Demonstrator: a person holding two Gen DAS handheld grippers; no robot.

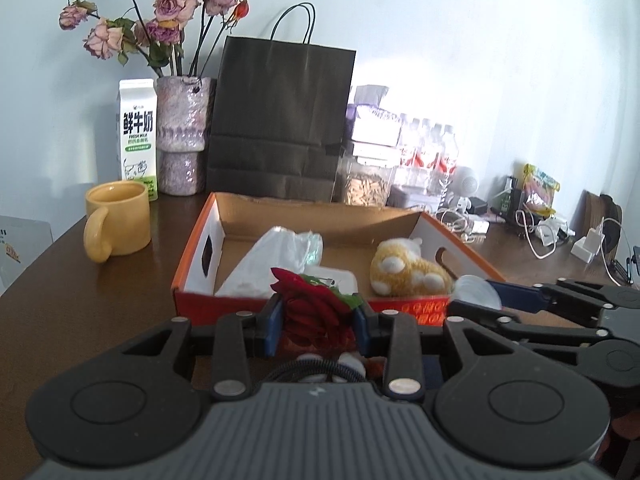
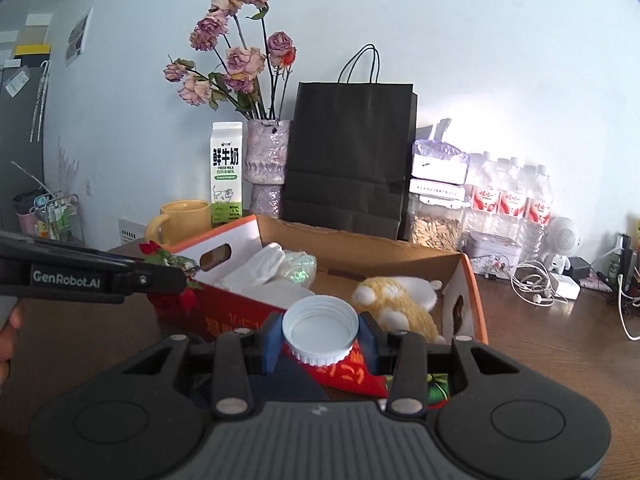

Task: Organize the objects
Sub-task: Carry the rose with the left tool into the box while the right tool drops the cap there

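Nearest to me, my left gripper [image 1: 318, 322] is clamped on a red artificial rose [image 1: 316, 308], its blue pads pressed against either side of the bloom, a few green leaves sticking out to the right. The flower sits just in front of the near wall of the cardboard box [image 1: 400, 308], held above the dark wooden table [image 1: 80, 312].

My right gripper [image 2: 320, 334] is clenched on a white plastic lid [image 2: 320, 330], open side up, ribbed rim showing between the pads. It too hangs at the box's near wall, right of the rose; in the right wrist view the left gripper comes in from the left edge with the rose at its tip.

Inside the box, a white tissue pack [image 1: 264, 268] with a crumpled clear wrapper lies on the left and a yellow plush toy [image 1: 408, 270] lies on the right, against the near wall.

Beyond the box, a yellow mug [image 1: 116, 220] stands to the left. Farther back, along the wall, come a milk carton [image 1: 136, 136], a pale vase [image 1: 182, 136] of dried pink roses, a black paper bag [image 1: 280, 120], a jar of seeds [image 1: 366, 188] under stacked boxes, and water bottles [image 1: 428, 152]. Far right, cables and chargers [image 1: 540, 232] lie tangled on the table.
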